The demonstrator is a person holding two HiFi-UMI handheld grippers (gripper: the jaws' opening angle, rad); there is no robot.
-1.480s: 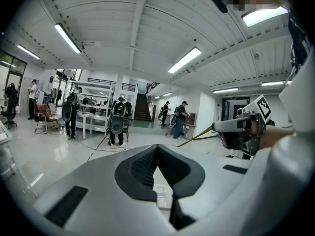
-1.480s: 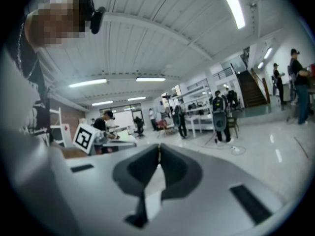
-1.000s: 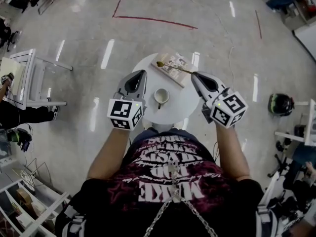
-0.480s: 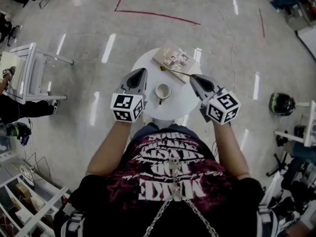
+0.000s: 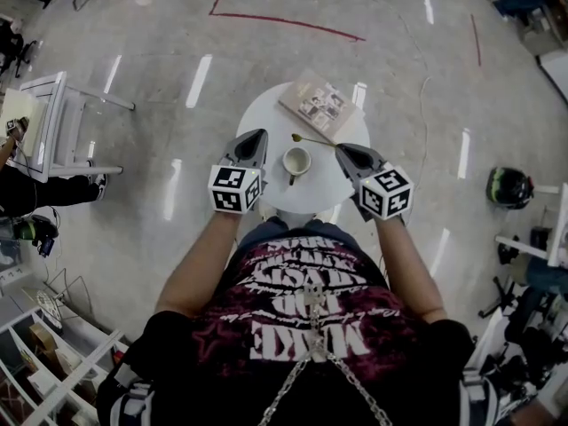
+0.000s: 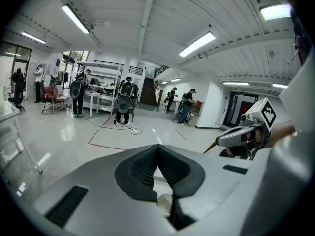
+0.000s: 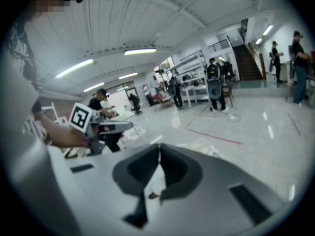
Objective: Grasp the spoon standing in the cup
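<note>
Spoon (image 5: 312, 140) sticks from right gripper (image 5: 340, 147), outside cup (image 5: 296, 161).

Left hand-held gripper (image 5: 256, 136): lowered toward the counter (image 5: 264, 114), marker cube now smaller in the head view.
Right hand-held gripper (image 5: 340, 148): lowered as well, tip drawn nearer the cup (image 5: 296, 161).
Spoon (image 5: 312, 140): brought down in the right jaws; bowl moved off the book (image 5: 319, 105), now just beyond the cup's far rim.
</note>
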